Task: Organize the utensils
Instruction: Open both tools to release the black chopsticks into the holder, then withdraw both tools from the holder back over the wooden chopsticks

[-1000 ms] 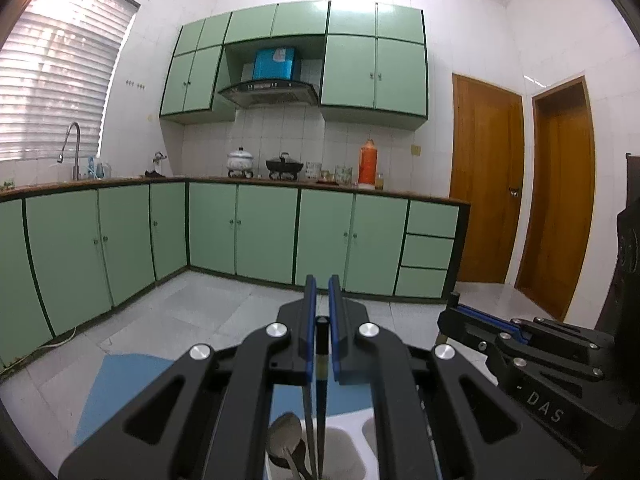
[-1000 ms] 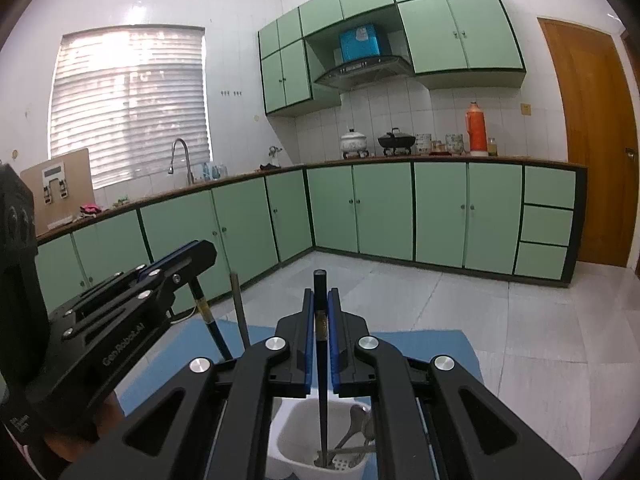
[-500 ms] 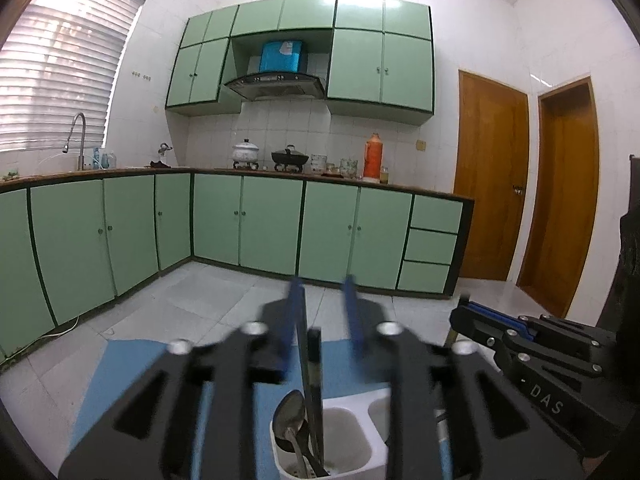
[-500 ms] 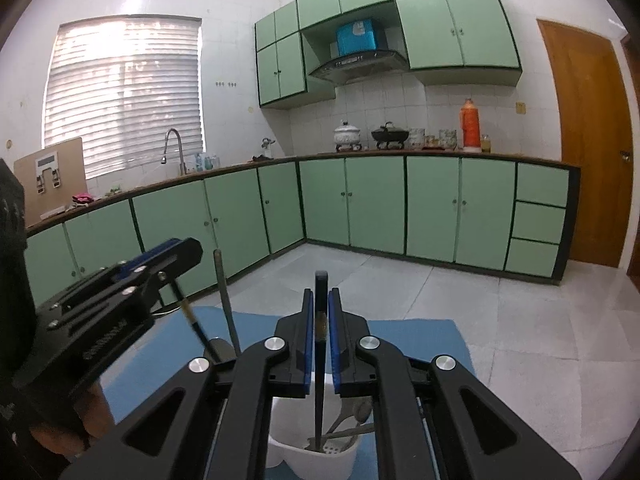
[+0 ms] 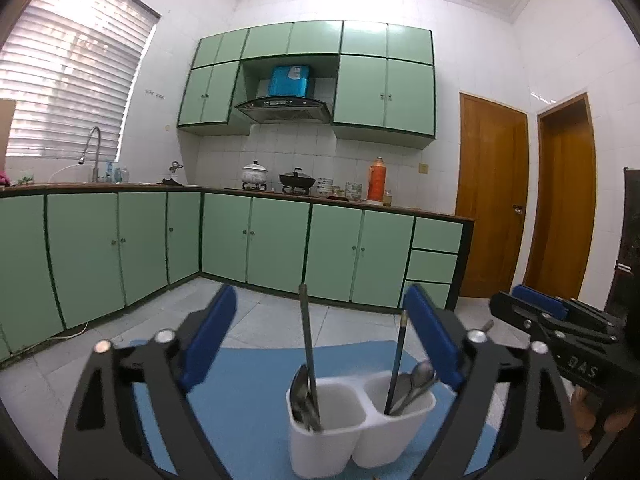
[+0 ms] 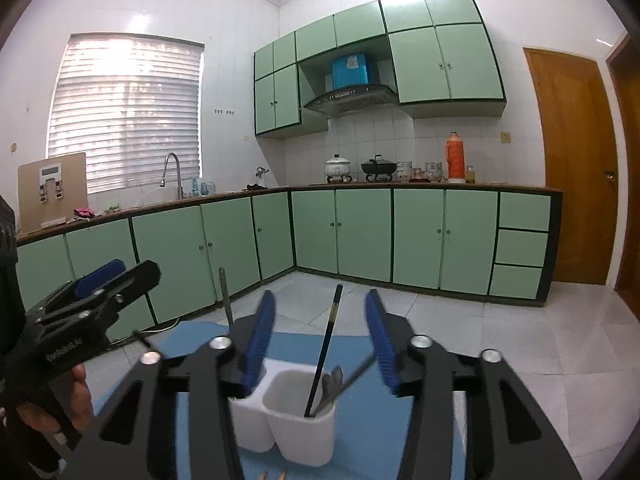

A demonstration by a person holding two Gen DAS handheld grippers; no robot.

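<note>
Left wrist view: the left gripper (image 5: 320, 344), jaws opening wide and gripping nothing, frames a white two-compartment utensil holder (image 5: 360, 428) on a blue mat (image 5: 248, 364). Right wrist view: the right gripper (image 6: 318, 336), opening, straddles a black chopstick (image 6: 326, 348) standing in the holder's nearer compartment.

The left gripper (image 5: 320, 334) fills the lower part of its own view, jaws opening wide, blue pads (image 5: 208, 336) far apart and pressing on nothing. The right gripper (image 6: 320, 334), low in its own frame, has jaws opening too, its pads clear of any contact. Each tool also shows at the other view's edge, with a hand (image 6: 60, 404) wrapped round its grip at lower left and fingers (image 5: 592, 412) at lower right.
</note>
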